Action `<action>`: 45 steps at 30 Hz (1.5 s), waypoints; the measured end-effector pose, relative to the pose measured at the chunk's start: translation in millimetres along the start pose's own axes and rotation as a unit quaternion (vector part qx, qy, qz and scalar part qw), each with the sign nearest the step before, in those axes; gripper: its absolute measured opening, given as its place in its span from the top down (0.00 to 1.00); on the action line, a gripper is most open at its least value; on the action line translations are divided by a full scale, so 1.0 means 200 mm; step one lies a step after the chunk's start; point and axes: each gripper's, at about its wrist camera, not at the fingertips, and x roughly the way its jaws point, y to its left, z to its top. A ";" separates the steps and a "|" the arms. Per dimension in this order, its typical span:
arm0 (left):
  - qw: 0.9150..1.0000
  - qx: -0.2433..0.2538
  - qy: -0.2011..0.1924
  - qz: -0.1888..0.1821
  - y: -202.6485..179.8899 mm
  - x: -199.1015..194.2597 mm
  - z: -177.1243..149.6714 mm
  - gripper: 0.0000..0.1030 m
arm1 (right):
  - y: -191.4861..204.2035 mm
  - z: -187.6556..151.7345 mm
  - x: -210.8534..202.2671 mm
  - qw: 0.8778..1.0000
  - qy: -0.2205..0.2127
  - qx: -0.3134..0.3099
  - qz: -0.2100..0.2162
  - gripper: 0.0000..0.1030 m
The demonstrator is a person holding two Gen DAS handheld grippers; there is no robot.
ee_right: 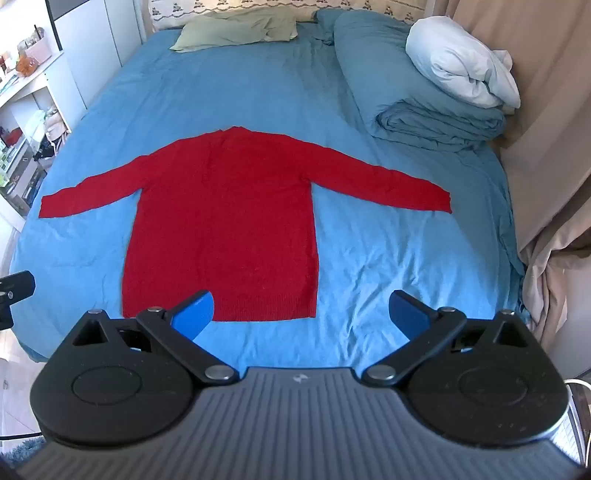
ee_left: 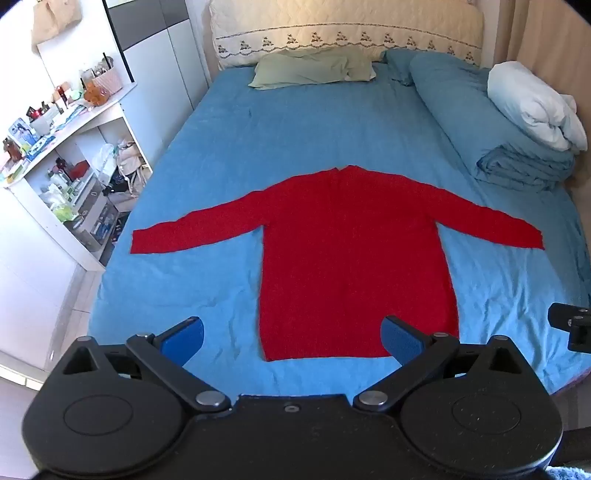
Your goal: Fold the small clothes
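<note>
A: Setting: bedroom, wide bed under a crumpled light-blue cotton sheet (ee_left: 221, 155), the working surface. White open shelving unit cluttered with small items (ee_left: 70, 147) stands to the left.

B: Tools, nearest first?

A: Left gripper (ee_left: 291, 338): blue pads spread wide, holding nothing, above the foot of the bed. Right gripper (ee_right: 301, 314): likewise wide and empty. Neither touches cloth.

B: Workpiece position?

A: One red long-sleeved knitted sweater (ee_left: 354, 251), flat at mid-bed, hem nearest, neckline away, both sleeves spread out to the sides. Ribbed hem shows in the right wrist view.

B: Handling estimate?

A: Judged soft, light, limp; knit likely stretches and clings somewhat to the sheet. It should not slip from the pads, but may drag the sheet. Best holds, I think: each cuff first, then the two hem corners.

B: Count, going farther back.

A: Sweaters: one. Sleeves: two. Grippers: two. Beyond it, one folded blue duvet roll (ee_right: 424, 110) on the right with one white crumpled pillow (ee_right: 458, 70) resting on it; one flat pale-green pillow (ee_left: 314, 66) at the head; one cream embroidered quilted headboard cover (ee_left: 347, 33) behind.
</note>
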 end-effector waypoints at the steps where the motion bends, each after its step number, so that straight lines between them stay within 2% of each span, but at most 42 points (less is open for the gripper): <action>1: 1.000 -0.002 -0.001 -0.002 0.00 0.00 0.00 0.00 | 0.00 0.00 0.00 1.000 0.002 0.000 0.000 0.00; 6: 1.000 -0.010 -0.012 -0.014 0.06 -0.01 0.00 0.00 | 0.00 0.00 0.00 1.000 0.001 0.000 -0.002 0.00; 8: 1.000 0.000 -0.012 0.002 -0.01 -0.02 0.00 0.00 | 0.00 0.00 0.00 1.000 0.002 0.001 -0.001 0.00; 19: 1.000 0.000 -0.023 -0.006 0.02 -0.05 -0.02 0.00 | -0.01 -0.01 0.03 1.000 -0.002 0.002 0.002 0.00; 45: 0.999 -0.005 -0.038 -0.003 0.03 -0.09 -0.06 0.00 | 0.01 -0.04 -0.06 1.000 -0.019 0.000 0.008 0.00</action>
